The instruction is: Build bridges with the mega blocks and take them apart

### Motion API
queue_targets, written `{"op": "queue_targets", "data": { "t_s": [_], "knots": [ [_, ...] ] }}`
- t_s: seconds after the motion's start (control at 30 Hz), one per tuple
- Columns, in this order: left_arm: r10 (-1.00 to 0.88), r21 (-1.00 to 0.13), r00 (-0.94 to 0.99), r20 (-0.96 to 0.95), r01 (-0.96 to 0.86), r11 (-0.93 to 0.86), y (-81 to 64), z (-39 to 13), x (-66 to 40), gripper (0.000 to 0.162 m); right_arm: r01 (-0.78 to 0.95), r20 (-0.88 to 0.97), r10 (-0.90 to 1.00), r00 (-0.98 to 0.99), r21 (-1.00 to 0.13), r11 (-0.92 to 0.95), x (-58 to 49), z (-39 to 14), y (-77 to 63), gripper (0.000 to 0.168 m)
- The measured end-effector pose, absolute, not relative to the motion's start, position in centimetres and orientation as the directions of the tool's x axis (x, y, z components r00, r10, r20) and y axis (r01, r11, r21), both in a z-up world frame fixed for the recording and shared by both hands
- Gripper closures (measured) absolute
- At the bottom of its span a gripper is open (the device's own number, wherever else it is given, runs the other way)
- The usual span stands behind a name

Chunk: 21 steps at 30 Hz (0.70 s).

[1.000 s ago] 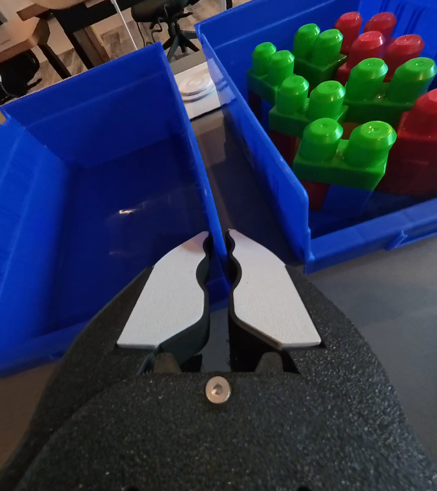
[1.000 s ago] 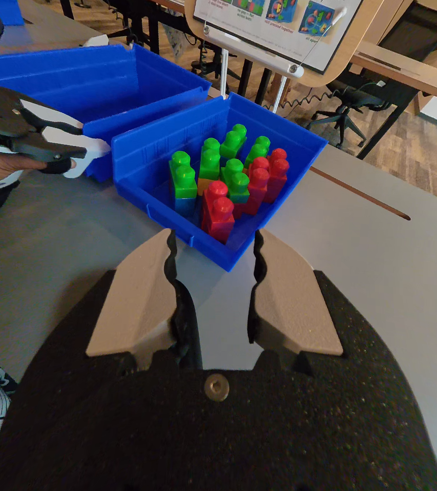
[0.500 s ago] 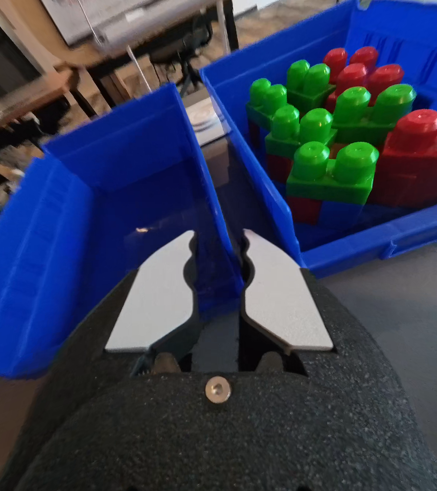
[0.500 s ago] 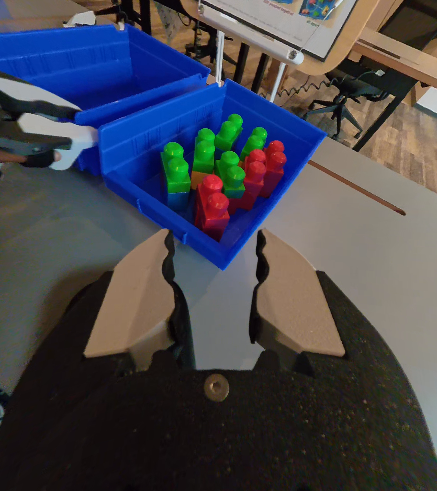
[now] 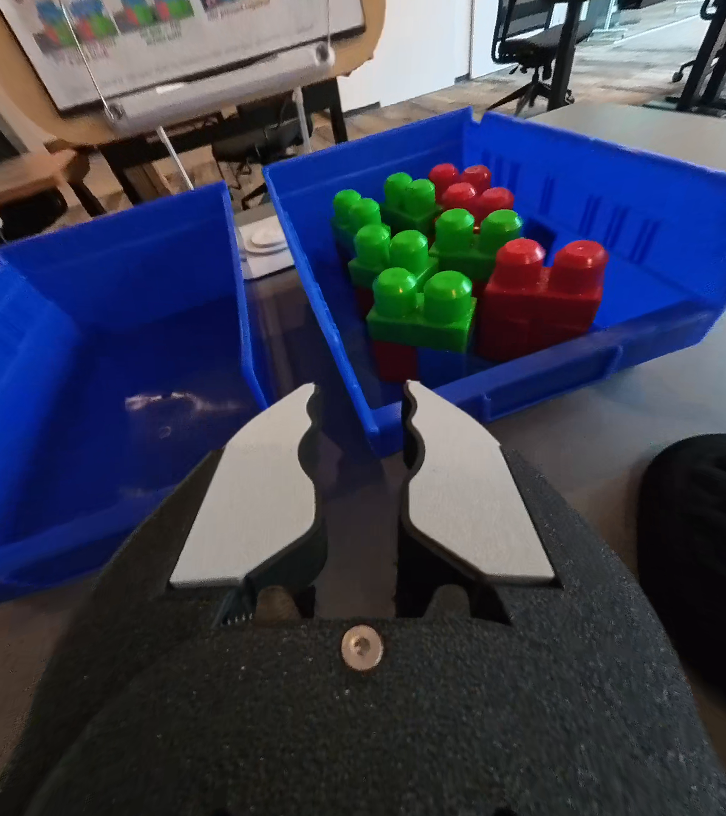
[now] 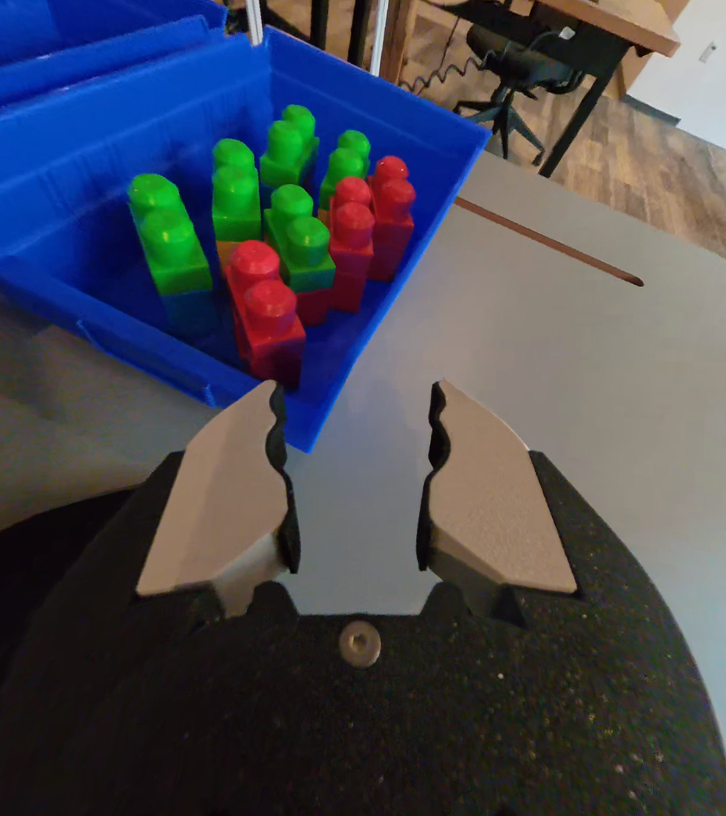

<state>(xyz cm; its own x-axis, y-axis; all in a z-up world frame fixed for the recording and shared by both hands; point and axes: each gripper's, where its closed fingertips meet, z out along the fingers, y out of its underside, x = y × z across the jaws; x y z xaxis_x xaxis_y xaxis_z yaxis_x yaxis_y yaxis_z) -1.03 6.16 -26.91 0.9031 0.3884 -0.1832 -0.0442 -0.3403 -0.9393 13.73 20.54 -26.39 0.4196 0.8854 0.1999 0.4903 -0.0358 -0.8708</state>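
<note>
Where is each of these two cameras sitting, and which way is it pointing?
Left wrist view: on the left gripper, jaws open, facing two blue bins; empty bin left.
Right wrist view: on the right gripper, jaws open, looking down at the table.
Shared: the block bin and its blocks.
</note>
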Motion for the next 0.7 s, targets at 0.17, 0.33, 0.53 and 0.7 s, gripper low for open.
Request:
{"op": "queue_targets", "data": {
  "t_s": [0.17, 0.33, 0.53, 0.7],
  "knots": [
    [0.393, -0.941, 0.910, -0.132, 0.010, -0.338, 7.2, -28.1, -2.0, 0.127, 0.495, 0.190, 0.879, 0.437, -0.867, -0.059, 13.0, -27.7, 21.3, 0.106],
    [0.403, -0.932, 0.904, -0.142, 0.015, -0.362, 8.0, -28.7, -2.7, 0.131, 0.483, 0.163, 0.873, 0.459, -0.871, -0.091, 12.1, -28.3, 22.5, 0.111],
    [0.460, -0.900, 0.830, -0.316, -0.109, -0.421, 8.2, -28.4, -3.6, 0.135, 0.509, 0.174, 0.880, 0.442, -0.856, -0.086, 10.7, -29.2, 22.8, 0.118],
    [0.518, -0.912, 0.791, -0.325, -0.118, -0.392, 8.6, -28.1, -4.2, 0.135, 0.499, 0.179, 0.888, 0.423, -0.864, -0.063, 10.0, -29.4, 22.6, 0.125]
  ]
}}
